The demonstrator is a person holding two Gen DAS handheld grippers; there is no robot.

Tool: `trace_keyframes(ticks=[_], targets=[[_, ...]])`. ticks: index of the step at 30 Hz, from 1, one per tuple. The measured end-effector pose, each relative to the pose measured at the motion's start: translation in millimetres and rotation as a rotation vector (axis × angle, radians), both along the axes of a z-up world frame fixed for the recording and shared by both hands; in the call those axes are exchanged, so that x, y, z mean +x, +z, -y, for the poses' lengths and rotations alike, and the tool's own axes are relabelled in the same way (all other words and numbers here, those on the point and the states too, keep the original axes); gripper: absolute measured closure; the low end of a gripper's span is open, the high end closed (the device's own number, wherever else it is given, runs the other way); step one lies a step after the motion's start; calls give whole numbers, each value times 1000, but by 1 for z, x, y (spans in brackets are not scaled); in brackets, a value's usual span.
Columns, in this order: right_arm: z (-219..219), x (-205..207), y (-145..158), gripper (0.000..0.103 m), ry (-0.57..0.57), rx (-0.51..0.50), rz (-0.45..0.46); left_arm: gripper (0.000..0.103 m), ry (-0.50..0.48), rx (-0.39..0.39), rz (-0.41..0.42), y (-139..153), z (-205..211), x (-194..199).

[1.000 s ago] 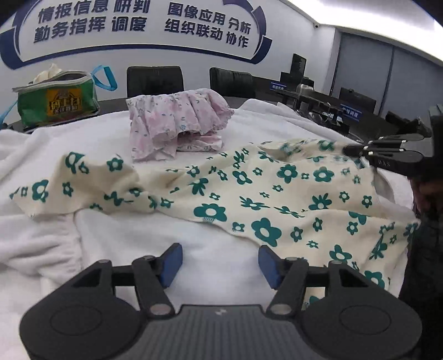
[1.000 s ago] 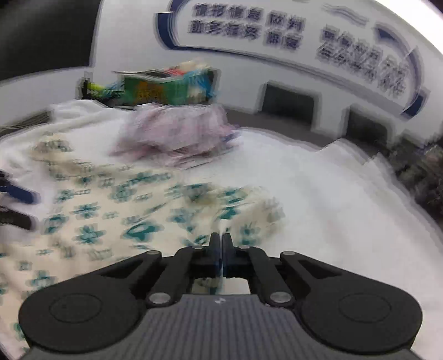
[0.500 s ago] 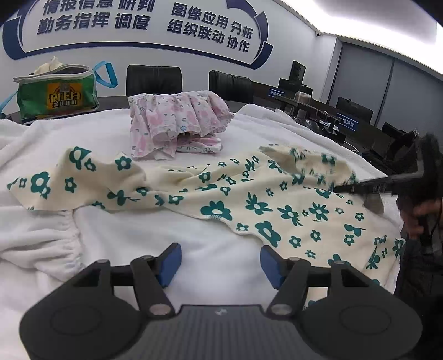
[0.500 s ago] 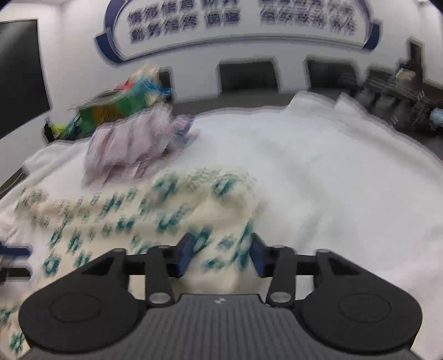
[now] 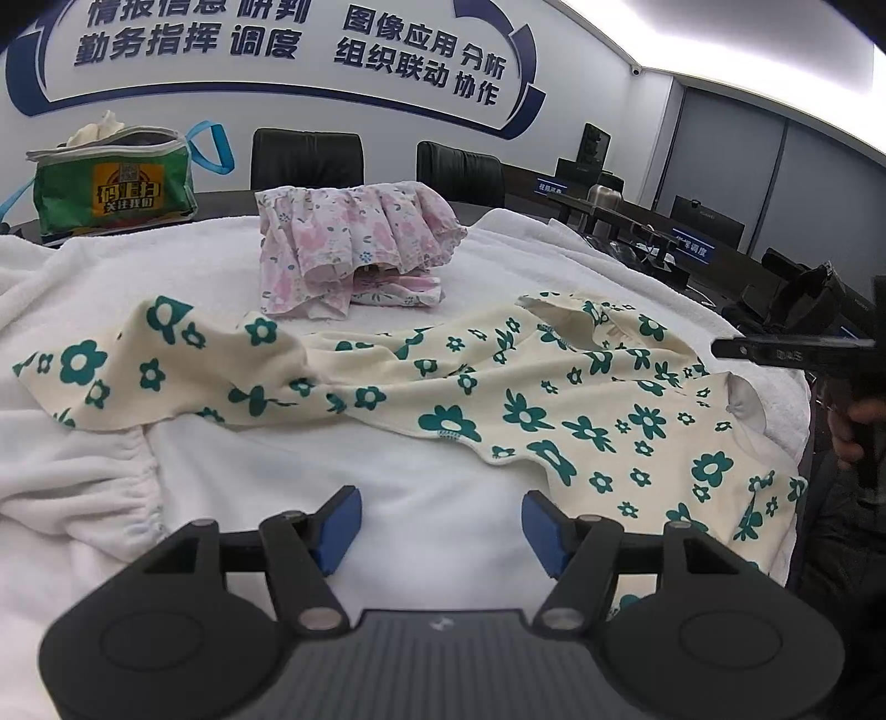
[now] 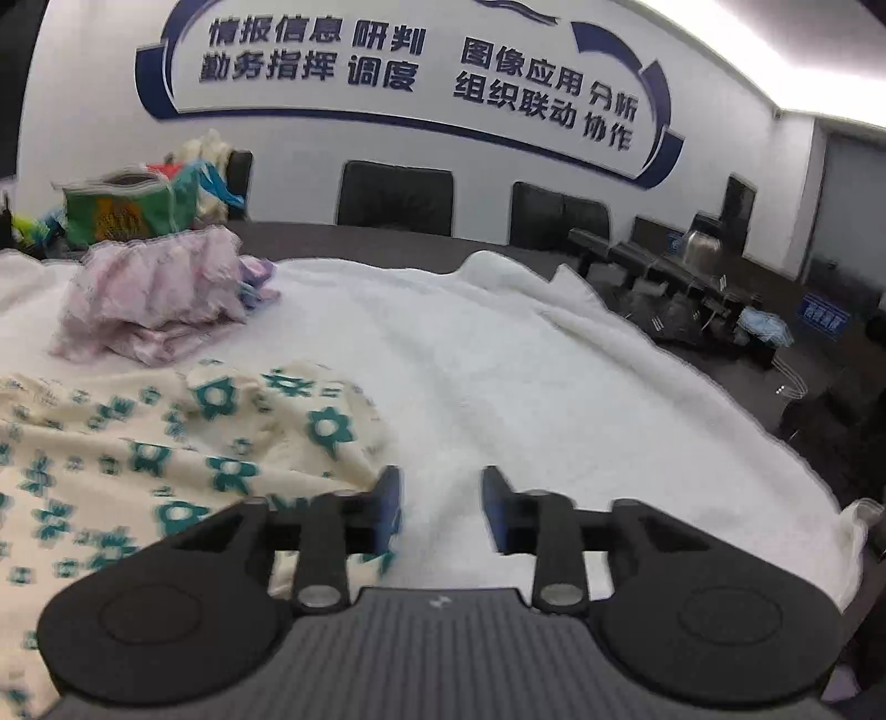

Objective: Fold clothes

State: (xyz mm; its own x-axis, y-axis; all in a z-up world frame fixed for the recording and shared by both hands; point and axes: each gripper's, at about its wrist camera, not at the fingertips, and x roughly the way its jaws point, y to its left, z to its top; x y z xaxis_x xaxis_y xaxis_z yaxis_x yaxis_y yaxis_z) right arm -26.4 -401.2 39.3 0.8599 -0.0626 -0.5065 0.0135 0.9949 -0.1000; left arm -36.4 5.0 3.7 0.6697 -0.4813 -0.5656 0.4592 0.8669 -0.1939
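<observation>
The floral garment (image 5: 498,387) lies crumpled, long axis left-to-right across the white-covered surface (image 5: 421,498). Left gripper (image 5: 440,523) hovers spread, empty. Right gripper (image 6: 440,498), jaws just opening, empty, sits beside the garment's right edge, nearer.

Wall sign (image 5: 288,50) at twelve o'clock, blue characters in two rows: 情报信息 研判 图像应用 分析 above 勤务指挥 调度 组织联动 协作. Green bag (image 5: 113,185) at ten o'clock: yellow label (image 5: 128,191) reading 码上扫 and 关注我们. Small blue desk plates (image 5: 692,247) at two o'clock carry print too small to read.
</observation>
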Motion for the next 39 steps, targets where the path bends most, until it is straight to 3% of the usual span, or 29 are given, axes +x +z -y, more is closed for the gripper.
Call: trace_keyframes(ticks=[3,4,6,7,8,9,10,13,17,19,22,24,26,29,31,34,39], targets=[[3,-18,-1,60,50,98,-29,39,-3,-2,0,0,0,0],[3,-23,-2,53,67,127,-39,39,-3,-2,0,0,0,0],[-1,-27,-10,52,95,160,-68,39,-4,-1,0,0,0,0],[-5,-27,-14,57,109,165,-84,39,-4,-1,0,0,0,0],[-9,-28,-19,78,128,156,-99,39,-4,-1,0,0,0,0],[-14,-28,-24,91,146,142,-114,39,-4,-1,0,0,0,0],[-19,-27,-27,97,158,119,-124,39,-4,-1,0,0,0,0],[-24,-26,-27,97,106,37,-94,39,-5,-1,0,0,0,0],[-14,-22,-20,89,37,57,-65,39,-5,-4,0,0,-1,0],[-10,-25,-15,76,-9,22,-42,39,-5,-3,1,0,-1,1],[-1,-39,-4,75,-29,19,4,38,-9,-4,-1,0,-1,0],[7,-50,0,68,20,74,7,37,-12,-6,-2,0,0,1],[8,-60,-2,51,112,146,-19,36,-15,-14,-4,0,-2,1],[2,-74,-7,50,250,221,-47,37,-5,-32,-21,3,-6,1],[-7,-81,-9,50,281,214,-24,39,1,-40,-36,11,-6,-9],[-18,-78,-6,50,328,238,-14,37,-68,-86,-26,23,0,-28],[-53,-55,13,50,445,190,17,37,-88,-17,-19,15,15,-55]])
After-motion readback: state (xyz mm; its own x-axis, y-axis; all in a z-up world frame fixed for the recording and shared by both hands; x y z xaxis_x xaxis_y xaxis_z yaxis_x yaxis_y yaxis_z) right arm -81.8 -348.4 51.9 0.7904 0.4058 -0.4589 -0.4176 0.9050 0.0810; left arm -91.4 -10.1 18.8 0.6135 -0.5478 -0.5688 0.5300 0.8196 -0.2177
